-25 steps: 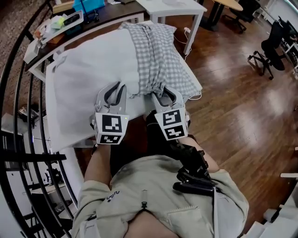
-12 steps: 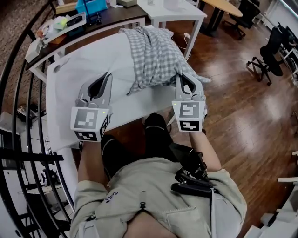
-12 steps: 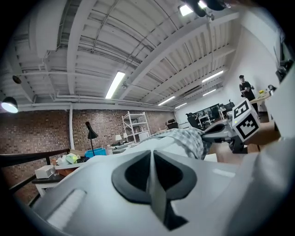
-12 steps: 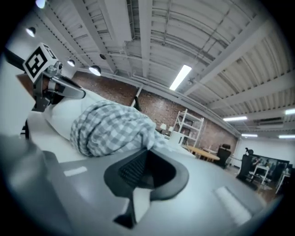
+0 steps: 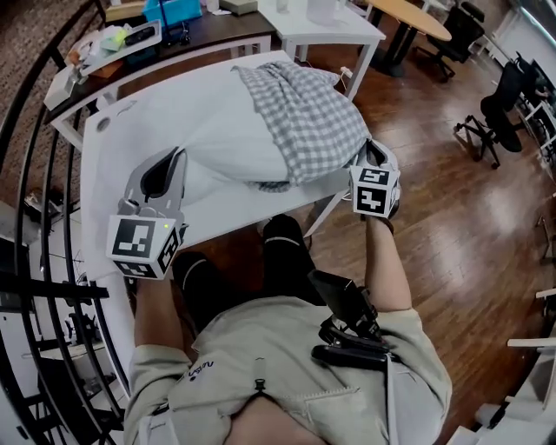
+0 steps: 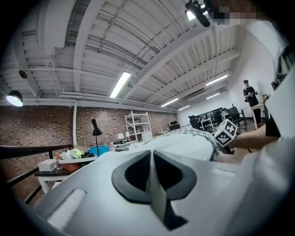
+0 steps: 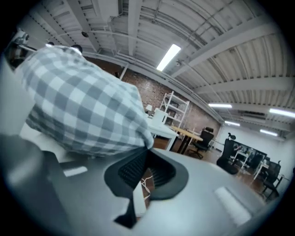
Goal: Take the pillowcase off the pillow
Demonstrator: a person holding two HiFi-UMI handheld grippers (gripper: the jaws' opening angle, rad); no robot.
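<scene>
A white pillow (image 5: 217,130) lies across the white table (image 5: 109,152). Its right part is inside a grey checked pillowcase (image 5: 308,117). My left gripper (image 5: 163,165) is at the pillow's near left corner, shut on a fold of the white pillow fabric. In the left gripper view the left gripper (image 6: 151,154) shows a pale strip pinched between closed jaws. My right gripper (image 5: 372,158) is at the table's right edge, shut on the pillowcase's near right corner. In the right gripper view the checked pillowcase (image 7: 87,110) runs into the closed tip of the right gripper (image 7: 146,152).
A dark desk with a blue box (image 5: 178,10) and clutter stands behind the table, with a white side table (image 5: 326,19) beside it. Office chairs (image 5: 508,104) stand on the wooden floor at right. A black railing (image 5: 35,174) curves along the left.
Both grippers have closed and moved apart, the left to the left and nearer, the right to the table's right edge. The bunched pillowcase has been drawn rightward over the pillow.
</scene>
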